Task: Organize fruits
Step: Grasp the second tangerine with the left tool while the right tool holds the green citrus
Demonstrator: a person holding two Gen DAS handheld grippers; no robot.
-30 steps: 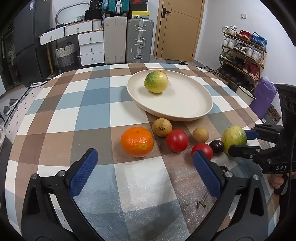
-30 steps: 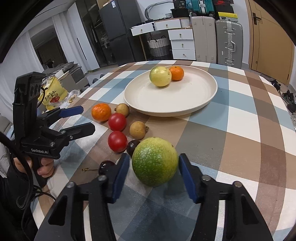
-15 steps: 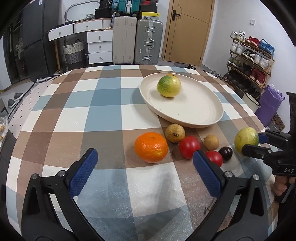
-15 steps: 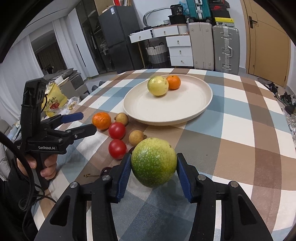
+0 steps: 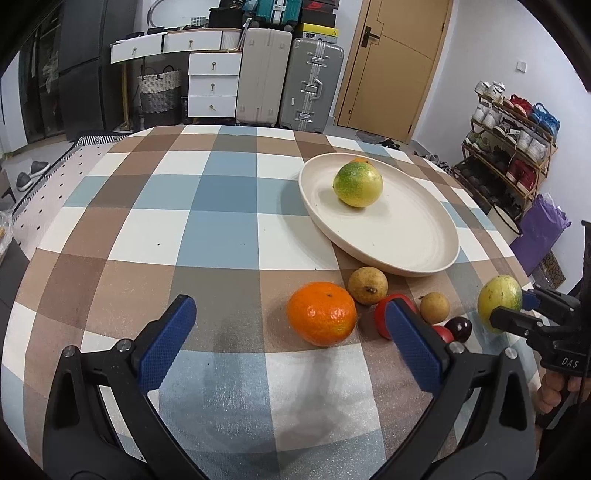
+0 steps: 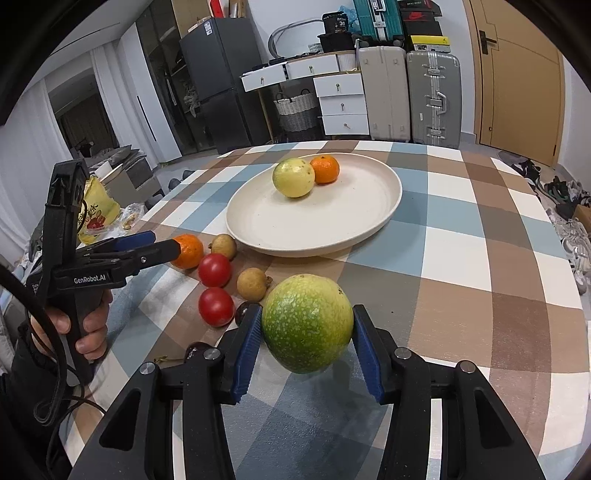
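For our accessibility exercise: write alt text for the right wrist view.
The right hand-held gripper grips a green fruit above a checked tablecloth. Beyond it, a cream plate holds a yellow-green fruit and an orange.

The left gripper (image 6: 162, 245) is showing the white text "GenRobot.AI" on its black side, at the left of the right wrist view. The right gripper (image 5: 517, 314) is carrying the letters "DAS" at the lower right edge of the left wrist view. A black container (image 6: 338, 27) at the top is showing the number "36". Other labels are staying too small to read.
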